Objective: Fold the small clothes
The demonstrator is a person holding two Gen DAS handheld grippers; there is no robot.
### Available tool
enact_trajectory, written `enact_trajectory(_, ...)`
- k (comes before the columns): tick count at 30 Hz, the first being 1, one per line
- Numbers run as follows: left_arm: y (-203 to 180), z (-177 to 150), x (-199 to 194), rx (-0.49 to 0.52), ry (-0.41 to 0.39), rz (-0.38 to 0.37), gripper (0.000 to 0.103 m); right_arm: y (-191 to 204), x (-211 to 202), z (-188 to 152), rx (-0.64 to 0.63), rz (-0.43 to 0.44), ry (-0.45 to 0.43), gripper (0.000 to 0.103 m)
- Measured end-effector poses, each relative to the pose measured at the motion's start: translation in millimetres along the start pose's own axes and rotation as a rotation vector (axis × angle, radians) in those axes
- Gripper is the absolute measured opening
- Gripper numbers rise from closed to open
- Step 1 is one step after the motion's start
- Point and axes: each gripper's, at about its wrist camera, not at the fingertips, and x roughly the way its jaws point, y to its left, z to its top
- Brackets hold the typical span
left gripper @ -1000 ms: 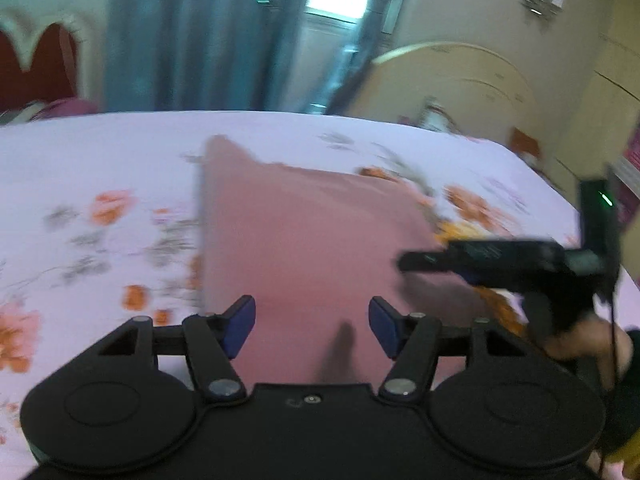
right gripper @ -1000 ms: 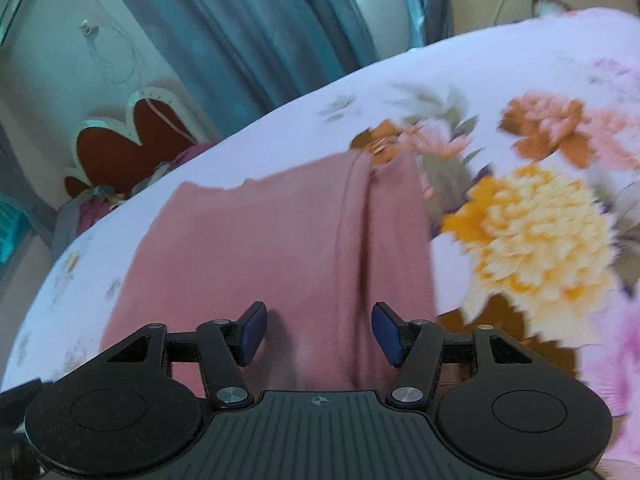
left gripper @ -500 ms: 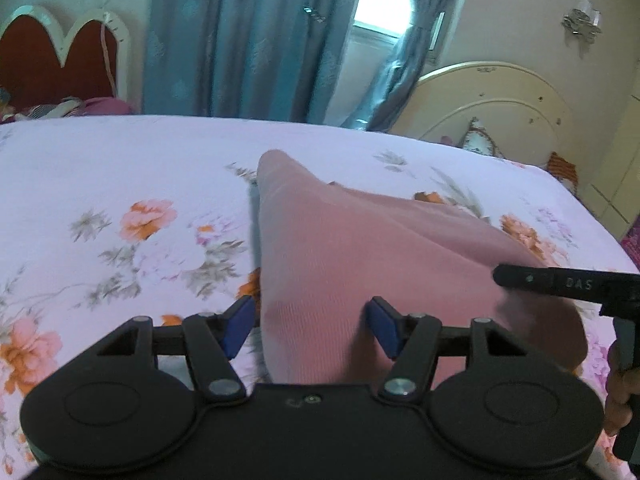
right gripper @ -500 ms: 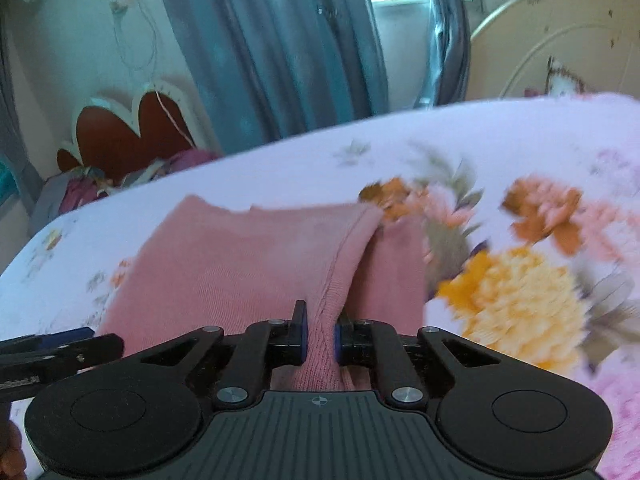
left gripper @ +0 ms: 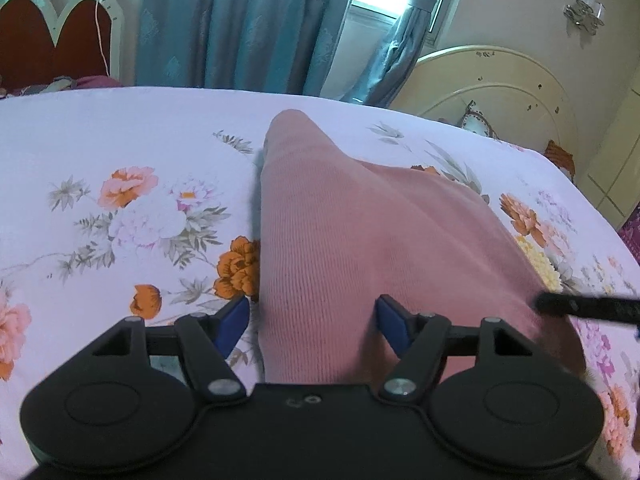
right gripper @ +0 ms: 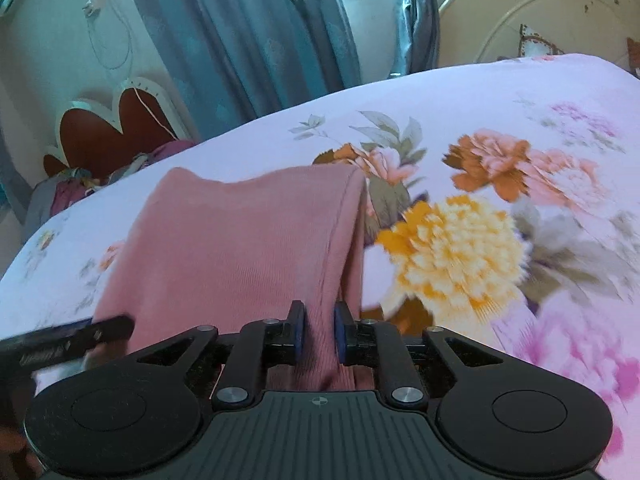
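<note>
A pink ribbed garment (left gripper: 360, 248) lies on the floral bedsheet (left gripper: 120, 140). My left gripper (left gripper: 312, 320) is open, with the garment's near edge lying between its blue pads; the cloth looks lifted off the sheet there. My right gripper (right gripper: 318, 338) is shut on the garment (right gripper: 240, 248) near its right hem, holding that edge raised. A finger of the right gripper (left gripper: 588, 306) shows at the right of the left wrist view. Part of the left gripper (right gripper: 68, 340) shows at the left of the right wrist view.
The bed has a cream headboard (left gripper: 500, 80) at the far right. Blue curtains (left gripper: 240, 24) and a window stand behind the bed. A red heart-shaped headboard (left gripper: 56, 40) with a pile of clothes (right gripper: 80, 188) is at the far left.
My right gripper has closed on the garment's right edge and lifted it. My left gripper stayed open while the garment's near edge came up between its fingers.
</note>
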Motion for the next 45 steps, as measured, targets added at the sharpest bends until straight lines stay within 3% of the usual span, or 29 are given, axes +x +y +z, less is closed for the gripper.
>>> enact_trajectory(3,0.4,-1.8,0.5,-0.011,0.000,-0.003,0.070,6.3,-9.3,-11.7,0.002,0.004,0.022,0.015)
enact_trajectory(8,-3.2,-5.1,1.3,0.007,-0.004,-0.009,0.066,4.1,4.5,-30.2,-0.040,-0.124,0.034,0.015)
enact_trajectory(13,-3.7,2.1,-4.9,-0.005,0.018,-0.013,0.065,6.4,-3.5,-20.5,-0.021,-0.110,0.018,0.015)
enact_trajectory(16,-2.1,14.7,-15.0,-0.001,-0.015,-0.016,0.064,6.4,-11.9,-5.5,-0.007,-0.085,-0.016,0.016)
enact_trajectory(17,-1.1,20.2,-15.8,-0.002,-0.023,-0.015,0.064,6.0,-11.0,0.9,0.000,-0.080,-0.025,0.019)
enact_trajectory(19,1.3,30.1,-12.3,-0.019,-0.022,-0.018,0.064,5.7,-5.0,14.5,0.026,-0.083,-0.046,0.061)
enact_trajectory(20,2.7,34.8,-9.5,-0.027,-0.022,-0.019,0.064,6.0,-2.3,20.4,0.036,-0.081,-0.065,0.064)
enact_trajectory(32,8.9,77.6,42.6,-0.065,-0.039,0.022,0.060,1.7,78.6,77.9,0.036,-0.113,-0.032,0.063)
enact_trajectory(33,9.9,80.2,48.5,-0.067,-0.036,0.026,0.061,-0.8,86.2,80.8,0.042,-0.117,-0.021,0.062)
enact_trajectory(36,16.1,83.6,65.6,-0.068,-0.026,0.049,0.064,-7.0,104.9,87.1,0.064,-0.107,0.004,0.030)
enact_trajectory(38,21.2,78.9,75.1,-0.070,-0.014,0.062,0.065,-3.3,107.7,86.6,0.054,-0.109,-0.011,0.025)
enact_trajectory(40,26.3,71.9,77.8,-0.085,-0.027,0.054,0.069,5.9,107.2,85.6,-0.034,-0.133,-0.053,0.011)
enact_trajectory(42,26.7,69.7,79.0,-0.087,-0.037,0.057,0.072,7.5,116.4,81.8,-0.111,-0.222,-0.052,0.011)
enact_trajectory(45,20.7,76.7,76.0,-0.075,-0.051,0.066,0.066,-8.3,116.3,85.1,-0.019,-0.183,-0.050,0.011)
